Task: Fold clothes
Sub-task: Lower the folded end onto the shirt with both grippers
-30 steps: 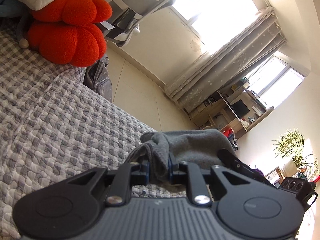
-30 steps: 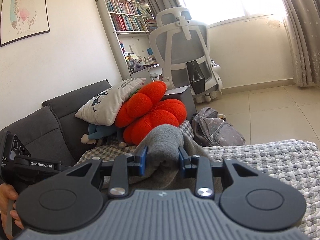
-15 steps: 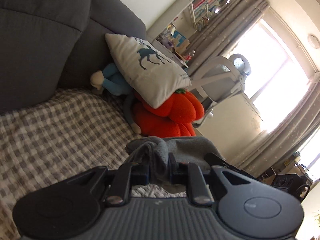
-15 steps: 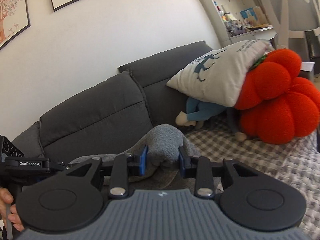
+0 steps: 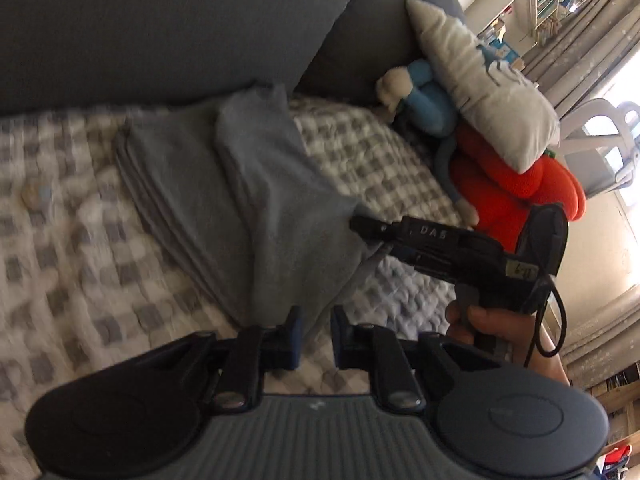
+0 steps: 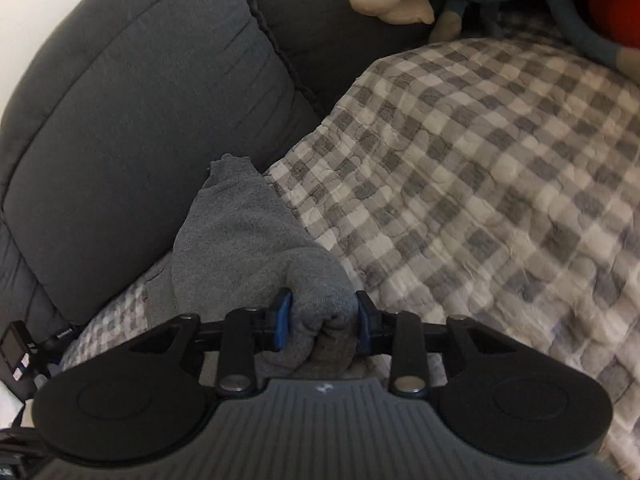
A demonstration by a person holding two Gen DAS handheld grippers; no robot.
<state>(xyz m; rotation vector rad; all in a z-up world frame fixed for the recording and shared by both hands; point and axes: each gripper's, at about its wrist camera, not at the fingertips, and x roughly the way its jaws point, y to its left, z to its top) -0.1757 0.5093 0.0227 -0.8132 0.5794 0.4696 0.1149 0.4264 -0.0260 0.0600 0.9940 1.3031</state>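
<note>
Nearest, the right gripper (image 6: 318, 322) clenches a bunched fold of the grey garment (image 6: 240, 248) between its blue pads. The left gripper (image 5: 314, 334) pinches the garment's near edge — the cloth narrows down between its fingers. From there the garment lies spread over the checked quilt (image 5: 80, 264), folded layers reaching toward the dark sofa back (image 6: 140, 112). Farther right sit a blue plush toy (image 5: 424, 92), a white pillow (image 5: 480, 80) and an orange cushion (image 5: 516, 196).

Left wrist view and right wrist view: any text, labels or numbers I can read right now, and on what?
"DAS", roughly: white letters on the right gripper body, left wrist view.
Pale sticker further back: handwritten, unreadable.
Small tag on the sofa cushion, right wrist view: too blurred.
</note>
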